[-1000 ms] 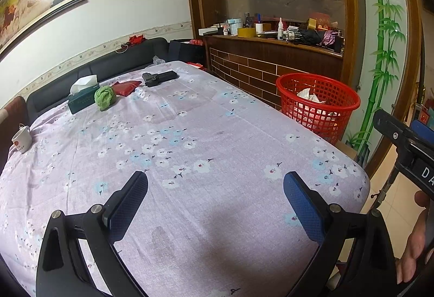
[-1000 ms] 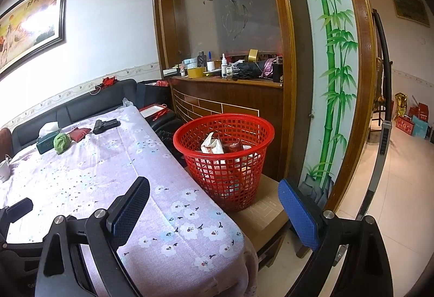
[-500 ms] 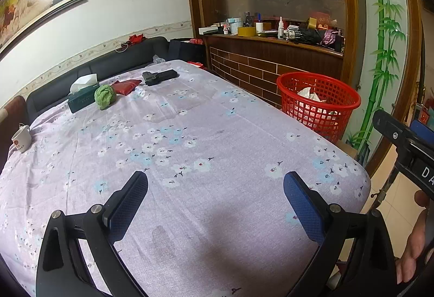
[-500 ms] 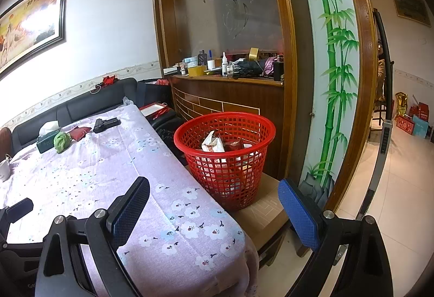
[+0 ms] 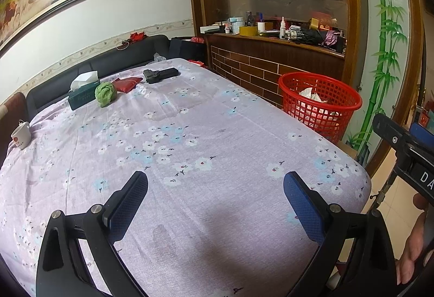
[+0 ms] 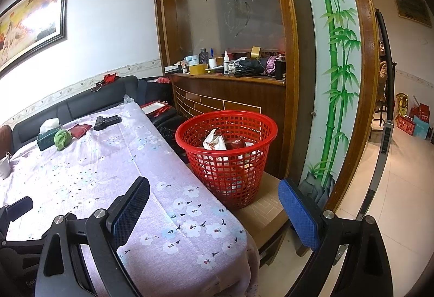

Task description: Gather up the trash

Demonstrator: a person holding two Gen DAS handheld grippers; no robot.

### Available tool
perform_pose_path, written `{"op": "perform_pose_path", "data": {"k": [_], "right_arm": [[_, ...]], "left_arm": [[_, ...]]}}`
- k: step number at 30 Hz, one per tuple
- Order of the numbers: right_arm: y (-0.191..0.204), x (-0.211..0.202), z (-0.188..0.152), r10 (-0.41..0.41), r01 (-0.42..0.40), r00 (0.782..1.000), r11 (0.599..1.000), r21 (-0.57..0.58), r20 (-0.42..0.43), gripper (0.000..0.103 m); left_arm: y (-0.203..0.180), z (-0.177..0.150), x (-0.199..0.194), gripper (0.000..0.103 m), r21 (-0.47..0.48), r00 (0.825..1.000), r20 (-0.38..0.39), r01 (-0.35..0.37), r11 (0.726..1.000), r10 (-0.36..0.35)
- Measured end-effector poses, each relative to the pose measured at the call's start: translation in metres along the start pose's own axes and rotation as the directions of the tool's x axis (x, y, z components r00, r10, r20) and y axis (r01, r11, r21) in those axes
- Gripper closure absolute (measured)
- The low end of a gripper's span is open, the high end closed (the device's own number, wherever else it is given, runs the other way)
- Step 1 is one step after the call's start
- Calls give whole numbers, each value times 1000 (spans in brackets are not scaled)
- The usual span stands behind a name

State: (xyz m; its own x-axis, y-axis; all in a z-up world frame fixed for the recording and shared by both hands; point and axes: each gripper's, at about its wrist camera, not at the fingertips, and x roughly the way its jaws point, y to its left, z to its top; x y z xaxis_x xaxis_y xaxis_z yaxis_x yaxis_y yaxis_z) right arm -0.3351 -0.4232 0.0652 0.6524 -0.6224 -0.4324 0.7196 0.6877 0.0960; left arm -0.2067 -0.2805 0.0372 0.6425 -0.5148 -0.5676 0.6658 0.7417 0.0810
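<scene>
The left gripper (image 5: 215,188) hangs over the near edge of the worktop (image 5: 190,139), which is covered in a lilac flowered cloth; its 2 fingers (image 5: 127,202) are spread wide with nothing between them. The right gripper (image 6: 214,202) sits off the worktop's near right corner, its fingers (image 6: 298,213) likewise released and empty, one over the cloth and one past the edge above the floor.

The red basket (image 6: 226,145) stands on a low brown box (image 6: 260,207) just beside the worktop's right edge, in front of a wooden cabinet. Inside it lie crumpled white paper (image 6: 215,144) and other wrappers.

Along the worktop's far edge sit a green tissue box (image 5: 82,95), a balled green cloth (image 5: 105,93) touching it, a red pouch (image 5: 127,84) and a black pistol-shaped object (image 5: 160,74). A white cup (image 5: 21,135) stands at the far left edge. In the left wrist view a person's hand (image 5: 413,251) shows at the lower right, beside the right tool's black frame.
</scene>
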Motion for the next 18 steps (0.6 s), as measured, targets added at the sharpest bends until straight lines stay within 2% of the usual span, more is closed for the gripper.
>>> {"op": "perform_pose_path", "data": {"k": [13, 18], "right_arm": [[6, 1, 0, 5, -5, 1000, 1000, -9, -6, 5], [18, 7, 3, 19, -20, 1000, 999, -32, -20, 5]], "left_arm": [[6, 1, 3, 3, -26, 1000, -20, 16, 1000, -16], [29, 2, 1, 3, -76, 999, -38, 12, 997, -14]]}}
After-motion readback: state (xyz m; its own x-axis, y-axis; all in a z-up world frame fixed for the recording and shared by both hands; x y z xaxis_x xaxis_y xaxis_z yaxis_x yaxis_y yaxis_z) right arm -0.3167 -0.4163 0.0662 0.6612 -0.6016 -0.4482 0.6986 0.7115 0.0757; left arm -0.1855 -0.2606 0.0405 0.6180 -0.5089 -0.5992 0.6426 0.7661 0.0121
